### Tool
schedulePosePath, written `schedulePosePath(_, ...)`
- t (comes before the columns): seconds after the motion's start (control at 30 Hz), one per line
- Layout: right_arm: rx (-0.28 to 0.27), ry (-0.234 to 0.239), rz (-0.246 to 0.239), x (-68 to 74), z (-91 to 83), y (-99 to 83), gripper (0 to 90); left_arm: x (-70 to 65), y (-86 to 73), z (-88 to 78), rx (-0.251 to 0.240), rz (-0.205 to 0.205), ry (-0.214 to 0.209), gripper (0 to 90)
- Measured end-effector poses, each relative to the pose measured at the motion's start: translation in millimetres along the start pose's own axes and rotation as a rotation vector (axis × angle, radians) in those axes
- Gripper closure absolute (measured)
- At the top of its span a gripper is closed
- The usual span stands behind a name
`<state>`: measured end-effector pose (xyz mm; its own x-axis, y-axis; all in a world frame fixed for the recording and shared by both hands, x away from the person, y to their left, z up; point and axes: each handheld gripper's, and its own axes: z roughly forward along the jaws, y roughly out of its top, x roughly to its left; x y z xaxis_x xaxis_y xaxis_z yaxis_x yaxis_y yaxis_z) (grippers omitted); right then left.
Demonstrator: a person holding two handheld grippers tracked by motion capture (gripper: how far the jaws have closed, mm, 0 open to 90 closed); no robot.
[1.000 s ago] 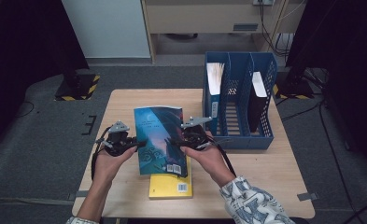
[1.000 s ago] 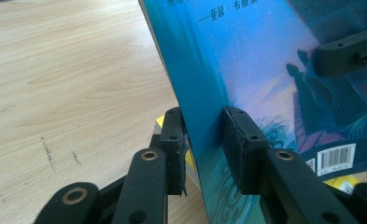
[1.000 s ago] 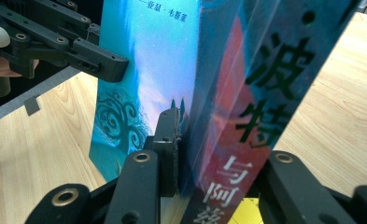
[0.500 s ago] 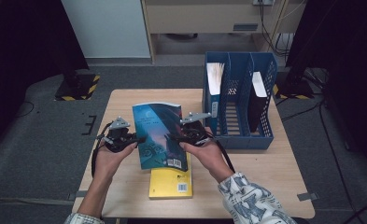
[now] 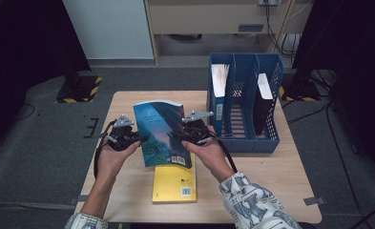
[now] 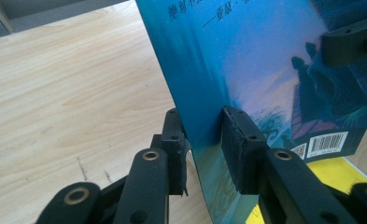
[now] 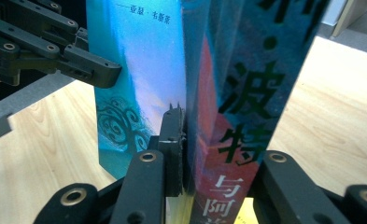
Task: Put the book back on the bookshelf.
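Blue book being lifted between both grippers

The blue book (image 5: pixel 162 132) is being clamped by the left gripper (image 5: pixel 136 140) and right gripper (image 5: pixel 179 135), tilted above the yellow book (image 5: pixel 174 184) on the table (image 5: pixel 280 179). Both grips should be kept even while it is being turned upright for the file rack (image 5: pixel 244 102).

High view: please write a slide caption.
Both grippers, left gripper and right gripper, hold a blue book above a yellow book.

teal-blue book (image 5: pixel 161 133) with swirly dark art, plain yellow book (image 5: pixel 174 183), blue mesh file rack (image 5: pixel 244 138), light wood table (image 5: pixel 271 176), black grippers (image 5: pixel 123 137)
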<state>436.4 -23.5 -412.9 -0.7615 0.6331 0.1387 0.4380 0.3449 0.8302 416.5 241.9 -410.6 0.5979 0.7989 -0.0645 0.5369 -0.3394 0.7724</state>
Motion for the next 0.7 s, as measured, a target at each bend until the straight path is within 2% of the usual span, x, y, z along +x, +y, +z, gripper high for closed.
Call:
schedulePosePath(0.13,-0.009,-0.009,-0.008,-4.9,1.0,0.6,71.9,0.5,3.9,3.5,0.006,0.019,0.003,70.5)
schedulePosePath(0.27,-0.018,-0.010,0.001,-7.0,1.2,-2.8,71.7,-0.5,1.2,3.1,-0.009,0.030,-0.001,70.5)
schedulePosePath(0.43,-0.031,-0.017,-0.027,-2.1,-2.2,-6.9,71.0,-5.1,-4.1,-2.2,-0.022,0.036,0.000,70.2)
schedulePosePath(0.57,-0.038,-0.018,-0.023,2.9,-7.2,-13.1,68.5,-12.9,-6.9,-8.1,-0.028,0.046,0.000,70.0)
schedulePosePath(0.7,-0.042,0.001,-0.031,5.6,-12.8,-19.5,66.8,-17.5,-10.9,-10.7,-0.039,0.043,-0.004,68.3)
